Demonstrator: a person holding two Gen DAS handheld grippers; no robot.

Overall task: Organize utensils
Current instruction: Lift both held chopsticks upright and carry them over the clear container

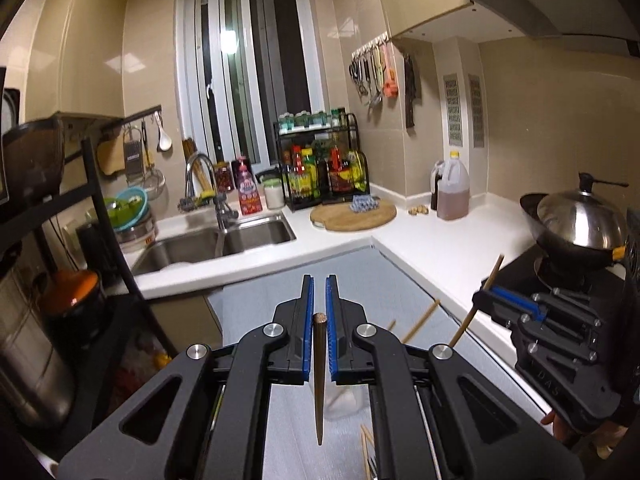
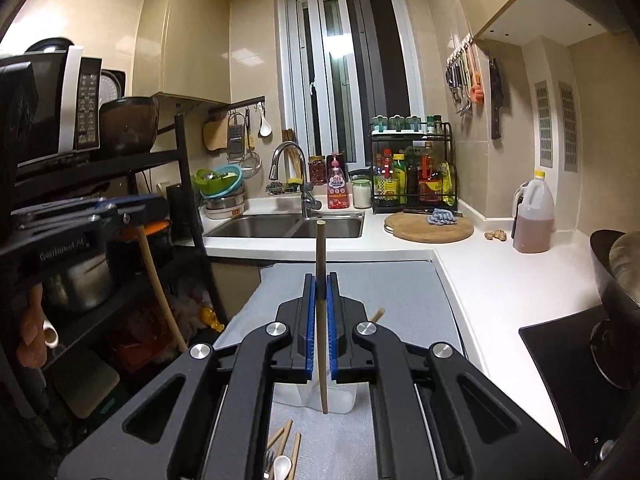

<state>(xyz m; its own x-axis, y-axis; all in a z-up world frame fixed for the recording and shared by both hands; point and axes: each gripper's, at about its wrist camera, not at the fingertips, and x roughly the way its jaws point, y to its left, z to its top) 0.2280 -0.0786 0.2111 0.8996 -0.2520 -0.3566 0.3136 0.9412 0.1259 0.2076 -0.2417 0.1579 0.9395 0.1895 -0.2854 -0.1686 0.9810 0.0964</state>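
- Chopsticks are the things in hand: the left claw point(image 1: 319, 300) is clamped on a dark brown chopstick point(image 1: 319, 380), and the right claw point(image 2: 320, 300) is clamped on a pale wooden chopstick point(image 2: 321, 320).
- Each stick stands nearly upright between the blue pads, its long axis across the line of the fingers. The dark one tapers to a point below the claw; the pale one is round and sticks out well above and below the pads.
- Both claws are held up above the grey mat point(image 1: 360, 280) on the white counter point(image 1: 440, 248).
- A clear plastic container point(image 2: 340, 400) stands on the mat directly under the claws, so the way to it is, I judge, straight down, with the sticks already pointing into it.
- Loose utensils point(image 2: 286, 452) lie on the mat nearer to the person: more pale sticks, a fork, a white spoon.
- Neither hand seems clearly nearer to the container; both hang almost over it.
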